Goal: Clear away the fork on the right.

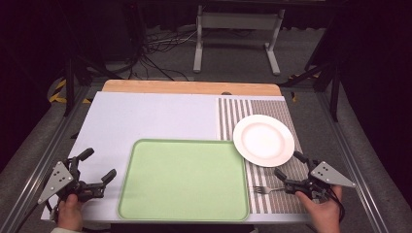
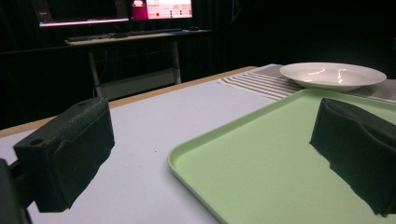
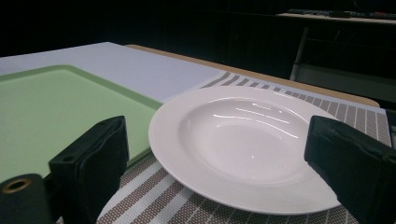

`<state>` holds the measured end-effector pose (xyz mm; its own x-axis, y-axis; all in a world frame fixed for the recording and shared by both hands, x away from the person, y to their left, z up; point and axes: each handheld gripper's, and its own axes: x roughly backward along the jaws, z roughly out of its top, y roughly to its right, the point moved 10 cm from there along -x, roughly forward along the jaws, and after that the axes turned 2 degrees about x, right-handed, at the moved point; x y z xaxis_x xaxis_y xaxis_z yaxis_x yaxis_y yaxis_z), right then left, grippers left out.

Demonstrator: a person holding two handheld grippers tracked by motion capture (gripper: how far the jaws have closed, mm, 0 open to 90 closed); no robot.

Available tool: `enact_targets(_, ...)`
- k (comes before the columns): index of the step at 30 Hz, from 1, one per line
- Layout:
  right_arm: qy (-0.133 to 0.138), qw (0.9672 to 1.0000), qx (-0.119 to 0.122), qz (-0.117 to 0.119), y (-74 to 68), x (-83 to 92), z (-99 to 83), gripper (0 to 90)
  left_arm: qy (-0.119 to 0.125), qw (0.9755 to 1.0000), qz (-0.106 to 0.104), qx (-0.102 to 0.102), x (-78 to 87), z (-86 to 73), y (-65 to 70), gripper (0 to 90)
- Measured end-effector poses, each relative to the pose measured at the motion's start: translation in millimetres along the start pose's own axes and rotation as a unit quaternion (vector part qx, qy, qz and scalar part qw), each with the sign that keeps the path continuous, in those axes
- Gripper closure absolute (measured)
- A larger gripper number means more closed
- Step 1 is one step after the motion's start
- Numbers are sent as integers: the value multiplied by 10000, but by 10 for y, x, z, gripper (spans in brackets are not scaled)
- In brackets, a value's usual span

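A pale green tray (image 1: 184,179) lies at the table's near middle. A white plate (image 1: 264,140) rests on a striped placemat (image 1: 277,199), its rim over the tray's far right corner. A metal fork (image 1: 265,189) lies on the placemat, tines toward the tray, handle by my right gripper (image 1: 288,165). That gripper is open, its jaws standing either side of the plate (image 3: 243,140) with nothing held. My left gripper (image 1: 99,165) is open left of the tray, empty, facing across the tray (image 2: 261,158) toward the plate (image 2: 332,74).
A white sheet (image 1: 145,116) covers most of the wooden table (image 1: 189,87). Beyond the far edge stand a desk frame (image 1: 238,34) and floor cables (image 1: 160,53). Lit monitors (image 2: 116,11) sit on a desk in the dark background.
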<state>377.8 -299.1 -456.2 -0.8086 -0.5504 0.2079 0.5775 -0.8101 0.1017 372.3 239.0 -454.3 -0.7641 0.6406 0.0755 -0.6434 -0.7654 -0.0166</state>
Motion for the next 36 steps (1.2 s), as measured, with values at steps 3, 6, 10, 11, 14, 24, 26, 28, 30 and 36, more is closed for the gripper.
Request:
enact_targets(3,4,10000,-12,32,-6,4,1,73,-12,10000,5,12,-1,-2,-2,4)
enact_targets(6,12,9999,-84,144,-41,17,-1,81,0,10000,-3,5,-11,9,2,4)
enact_targets(10,-9,9998,-108,171,-47,17,-6,82,-53,10000,-19,-38,-16,-8,4,4)
enact_targets(11,-7,9998,-122,172,-49,17,-2,82,-46,10000,-7,-28,-13,-6,-3,4)
enact_targets(14,-17,9998,-112,174,-49,16,1,82,-21,10000,11,9,-1,-1,-14,4)
enact_targets(24,-9,9994,-49,346,-73,-66,204,85,-14,10000,12,29,-6,7,-3,4)
enact_targets(26,-104,9989,68,449,-97,-121,243,84,-2,10000,24,27,-1,11,-10,4)
enact_targets(28,-215,9984,96,507,-111,-150,259,84,-7,10000,19,29,0,9,-12,4)
enact_targets(30,-288,9980,99,545,-120,-158,264,81,-8,10000,25,31,1,8,-13,4)
enact_targets(36,-938,9909,529,807,-158,-176,301,146,-6,10000,13,15,2,12,-11,4)
